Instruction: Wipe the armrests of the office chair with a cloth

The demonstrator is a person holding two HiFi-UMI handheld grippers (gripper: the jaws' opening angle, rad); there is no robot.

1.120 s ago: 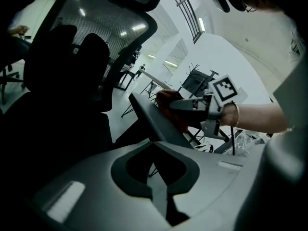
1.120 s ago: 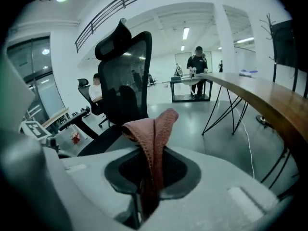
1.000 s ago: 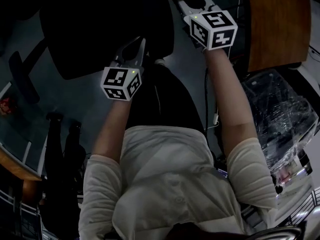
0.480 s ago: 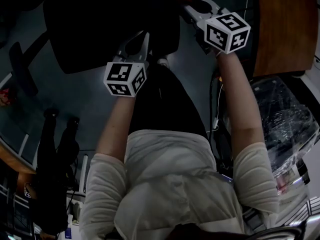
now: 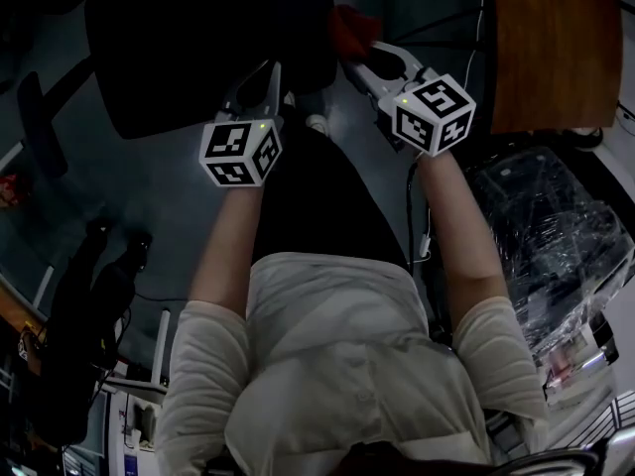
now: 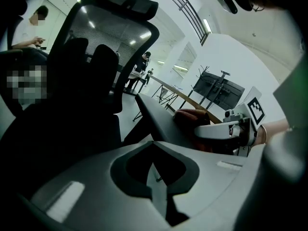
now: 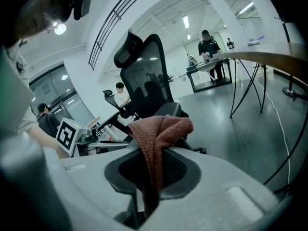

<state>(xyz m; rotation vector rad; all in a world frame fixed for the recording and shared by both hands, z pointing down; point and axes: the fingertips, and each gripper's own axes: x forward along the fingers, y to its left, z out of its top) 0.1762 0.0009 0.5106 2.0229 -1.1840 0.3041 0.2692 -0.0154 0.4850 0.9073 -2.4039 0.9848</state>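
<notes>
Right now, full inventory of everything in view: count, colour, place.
office chair: one, black, ahead of the person
cloth: one, reddish-brown, clamped in the right jaws
table: one, brown wood, right of the chair
plastic-wrapped bundle: one, clear over dark, at the person's right
bystanders: several, in the background
left hand-held gripper: one, grey, shut, empty
right hand-held gripper: one, grey, shut on the cloth

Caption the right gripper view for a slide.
Right gripper shut on a reddish cloth, with the black mesh chair ahead in an open office.
</notes>
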